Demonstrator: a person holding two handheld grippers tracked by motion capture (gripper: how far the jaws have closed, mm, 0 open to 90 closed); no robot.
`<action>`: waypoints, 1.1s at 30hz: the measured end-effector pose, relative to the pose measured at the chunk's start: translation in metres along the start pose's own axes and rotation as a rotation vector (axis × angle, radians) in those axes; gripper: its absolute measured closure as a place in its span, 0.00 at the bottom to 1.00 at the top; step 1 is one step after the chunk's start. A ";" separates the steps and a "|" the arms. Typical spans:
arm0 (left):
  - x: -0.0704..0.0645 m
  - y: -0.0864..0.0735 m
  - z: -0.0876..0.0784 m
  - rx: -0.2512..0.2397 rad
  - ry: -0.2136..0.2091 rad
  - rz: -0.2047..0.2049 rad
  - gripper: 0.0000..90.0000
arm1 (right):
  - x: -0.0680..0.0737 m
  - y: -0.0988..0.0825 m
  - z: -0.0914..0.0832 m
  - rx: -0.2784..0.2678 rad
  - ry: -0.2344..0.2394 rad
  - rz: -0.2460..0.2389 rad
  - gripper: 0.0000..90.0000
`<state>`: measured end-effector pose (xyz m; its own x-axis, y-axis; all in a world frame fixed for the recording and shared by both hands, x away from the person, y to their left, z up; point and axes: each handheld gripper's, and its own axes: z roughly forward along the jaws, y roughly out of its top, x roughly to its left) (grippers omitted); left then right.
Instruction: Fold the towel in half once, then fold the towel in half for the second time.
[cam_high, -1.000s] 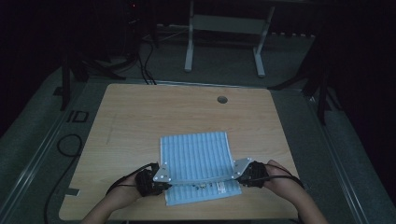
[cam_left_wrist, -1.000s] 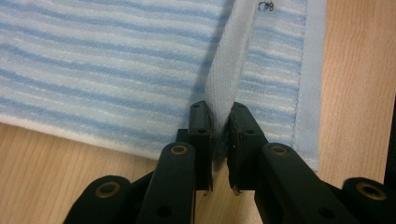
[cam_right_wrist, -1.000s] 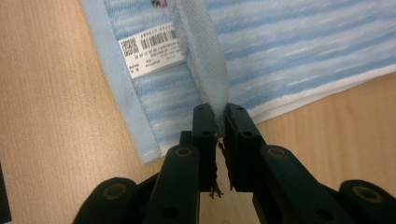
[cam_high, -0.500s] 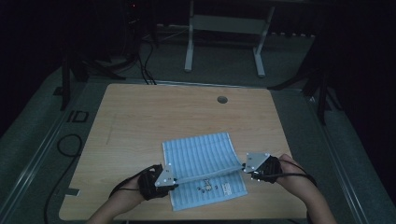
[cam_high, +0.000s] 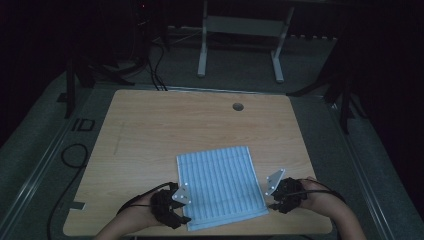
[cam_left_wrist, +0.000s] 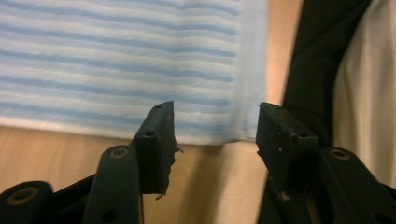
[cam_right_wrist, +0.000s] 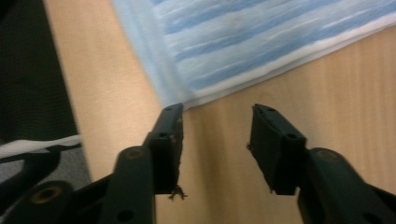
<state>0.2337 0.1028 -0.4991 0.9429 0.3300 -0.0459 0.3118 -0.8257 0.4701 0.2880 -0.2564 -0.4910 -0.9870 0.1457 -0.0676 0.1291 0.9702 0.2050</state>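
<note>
— Black left tongs (cam_left_wrist: 212, 128) and right tongs (cam_right_wrist: 215, 126) have just been opening; both released, nothing between them?

— Yes. Striped cloth (cam_high: 220, 187) lies folded on the tabletop (cam_high: 150, 130)'s near edge. Back away level, so its corners stay put.

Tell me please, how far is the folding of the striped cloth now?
Done: the striped cloth lies folded flat on the table. In hand: nothing; the left gripper and right gripper have just been opening, and their jaws stand apart, nothing between them, each beside a near corner. Left: perhaps one more fold, though I cannot be sure.
</note>
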 end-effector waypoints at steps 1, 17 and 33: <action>0.002 -0.001 0.000 0.007 0.004 -0.004 0.52 | -0.004 0.002 0.001 0.008 0.011 -0.007 0.58; 0.042 -0.010 -0.002 0.093 0.055 -0.090 0.50 | -0.056 0.023 0.008 0.116 0.032 -0.033 0.53; 0.120 0.021 -0.012 0.100 0.162 -0.165 0.45 | -0.136 0.078 -0.002 0.090 -0.049 -0.053 0.57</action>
<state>0.3521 0.1305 -0.4840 0.8495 0.5267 0.0306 0.4780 -0.7929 0.3779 0.4319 -0.2010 -0.4640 -0.9872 0.1006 -0.1238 0.0868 0.9899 0.1118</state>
